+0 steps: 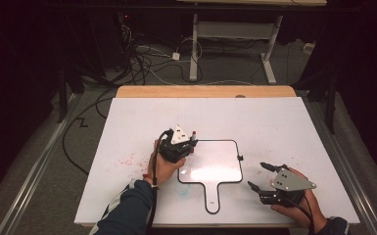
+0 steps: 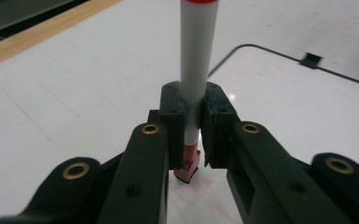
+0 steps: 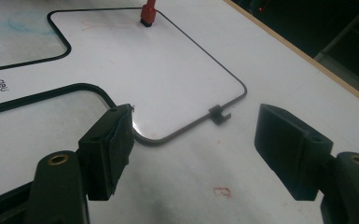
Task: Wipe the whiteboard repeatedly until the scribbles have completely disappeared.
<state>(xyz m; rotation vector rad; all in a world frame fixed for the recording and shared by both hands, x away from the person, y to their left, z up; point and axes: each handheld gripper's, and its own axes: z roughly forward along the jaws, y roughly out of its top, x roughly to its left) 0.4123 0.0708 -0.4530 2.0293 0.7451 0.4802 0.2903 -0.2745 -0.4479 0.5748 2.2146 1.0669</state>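
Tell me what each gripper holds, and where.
Left gripper clamps the marker low on its barrel, near the red tip. Right gripper is open, holding nothing.

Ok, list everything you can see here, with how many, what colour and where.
Marker: one, white barrel with red cap end, held upright in the left tongs, its red tip down at the whiteboard's far left corner.
Paddle-shaped whiteboard: one, white with black rim, handle toward the person, mid-table.
Clip on whiteboard rim: one, black, right edge.
Table: one, white top with faint red smudges, wooden far edge.
Desk frame: one, white, on the floor beyond.
Cables: several, black and white, on the floor.
Left tongs: black, shut on the marker.
Right tongs: black, open, right of the whiteboard.
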